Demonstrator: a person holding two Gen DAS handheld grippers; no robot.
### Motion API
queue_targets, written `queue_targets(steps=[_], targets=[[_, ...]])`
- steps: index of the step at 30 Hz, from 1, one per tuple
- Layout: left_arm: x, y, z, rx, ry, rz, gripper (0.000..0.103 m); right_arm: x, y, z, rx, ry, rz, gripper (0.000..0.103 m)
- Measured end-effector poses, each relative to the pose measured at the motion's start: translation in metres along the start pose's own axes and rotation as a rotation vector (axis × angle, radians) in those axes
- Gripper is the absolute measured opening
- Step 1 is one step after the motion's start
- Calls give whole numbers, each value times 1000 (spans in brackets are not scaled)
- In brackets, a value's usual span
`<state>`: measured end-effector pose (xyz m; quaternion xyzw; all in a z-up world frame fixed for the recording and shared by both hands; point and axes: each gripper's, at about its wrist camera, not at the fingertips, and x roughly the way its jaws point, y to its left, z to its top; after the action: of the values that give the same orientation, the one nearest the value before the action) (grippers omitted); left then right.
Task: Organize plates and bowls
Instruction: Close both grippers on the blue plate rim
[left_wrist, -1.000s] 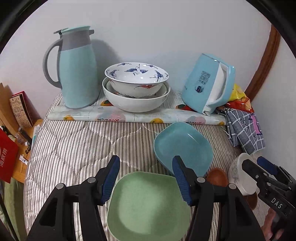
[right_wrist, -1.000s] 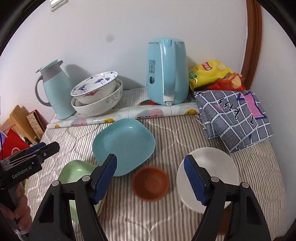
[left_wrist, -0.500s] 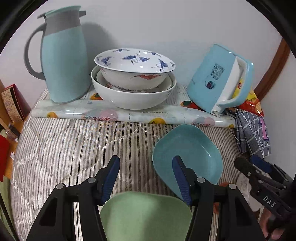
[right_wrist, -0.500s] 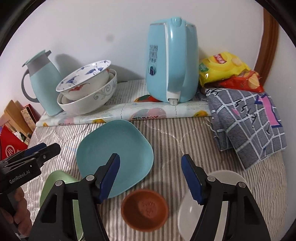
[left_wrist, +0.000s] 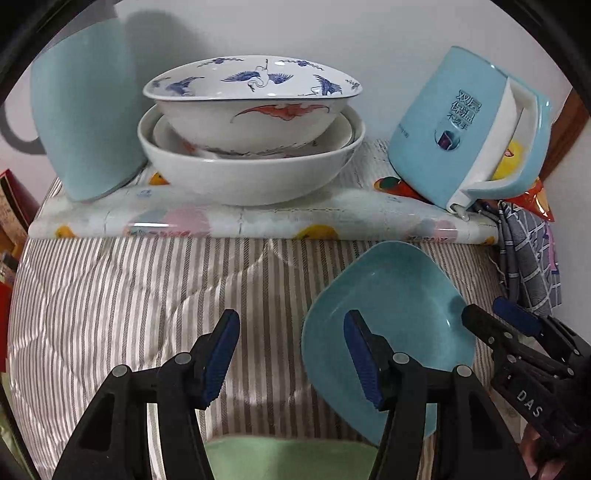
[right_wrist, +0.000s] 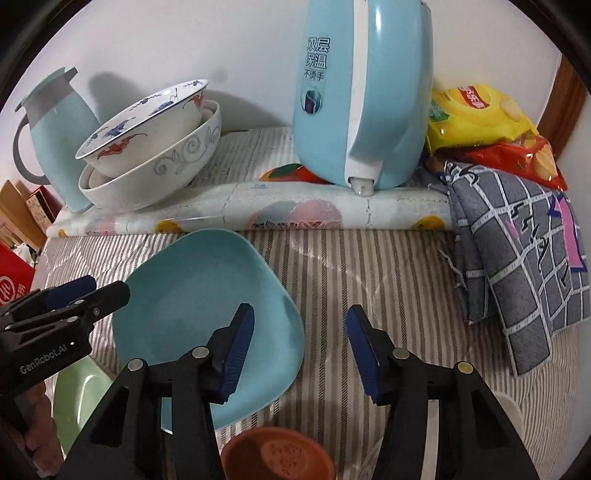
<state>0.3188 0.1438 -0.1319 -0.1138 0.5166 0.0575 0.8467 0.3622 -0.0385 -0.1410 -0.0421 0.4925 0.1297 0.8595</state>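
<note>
Right gripper (right_wrist: 300, 345) closing, empty | blue plate (right_wrist: 192, 295): square, rounded corners

We see a striped quilted cover (left_wrist: 122, 295) spread over the surface that carries everything. Directly on it, near us, lie a green plate (right_wrist: 79, 387) at the left, a blue plate (right_wrist: 192, 295) right of it, a brown bowl (right_wrist: 277, 458) nearer still, and part of a white dish (right_wrist: 513, 413) at the near right edge. A checked cloth (right_wrist: 517, 266) is draped at the right. Along the far side runs a raised, fruit-patterned strip (left_wrist: 258, 218), bearing a jug (left_wrist: 85, 122) at the left, stacked bowls (left_wrist: 251, 173) in the middle and a kettle (right_wrist: 362, 92) to the right. Snack bags (right_wrist: 480, 122) sit at the far right.
</note>
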Motion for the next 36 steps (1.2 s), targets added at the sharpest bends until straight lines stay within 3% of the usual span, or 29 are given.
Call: queue_targets(steps=[9,22,31,36], targets=[[18,-5,4,29,23,-5,54,17,-1,-4,17,35,-3,49],[38,4,4,-6,65,-47,35,43,10,-10,14,90,-20,35],[43,-6,1,12,55,-76,22,48,14,-10,2,66,-44,30],[44,-8,0,17,49,-82,21,48,13,-12,7,54,-36,30]])
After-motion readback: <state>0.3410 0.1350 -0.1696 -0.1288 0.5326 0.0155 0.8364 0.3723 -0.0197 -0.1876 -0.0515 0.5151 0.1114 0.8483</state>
